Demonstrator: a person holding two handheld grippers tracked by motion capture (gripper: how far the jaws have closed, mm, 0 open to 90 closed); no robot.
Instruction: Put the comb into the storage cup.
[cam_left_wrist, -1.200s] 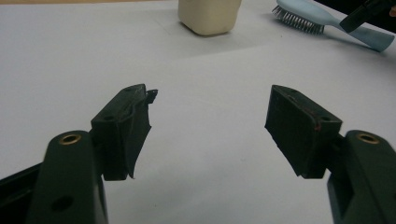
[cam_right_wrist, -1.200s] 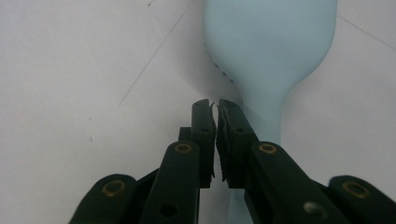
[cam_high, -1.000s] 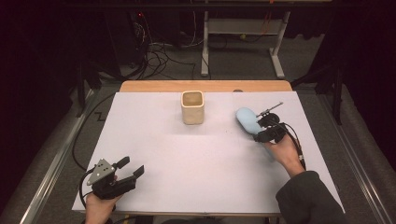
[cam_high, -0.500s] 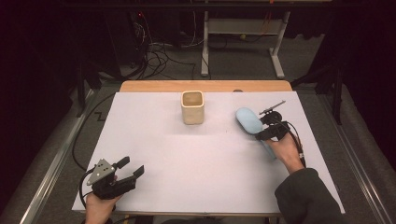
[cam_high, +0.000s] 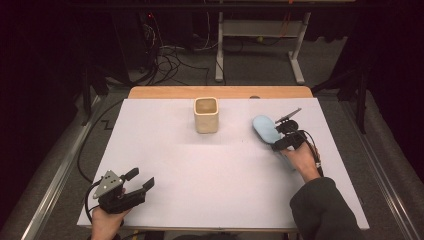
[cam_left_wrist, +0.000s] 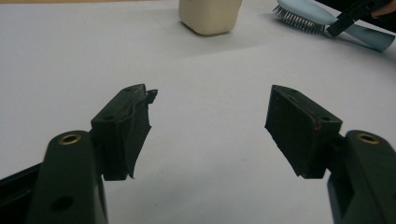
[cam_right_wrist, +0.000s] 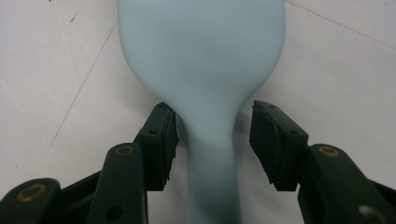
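Right now the brush (cam_right_wrist: 201, 70) lies flat on the tabletop (cam_high: 210, 170) at its right side, bristles down, handle pointing back toward the right gripper (cam_right_wrist: 212, 140). Its long axis runs straight out between that gripper's jaws, which have just been opening and straddle the narrow neck with a gap on each side, pressing nothing. The left gripper (cam_high: 131, 186) rests well apart near the front-left corner, jaws open and empty, so the right hand is far nearer.

Left claw (cam_high: 144, 184) agape, right claw (cam_right_wrist: 212, 140) just opened — forearms low
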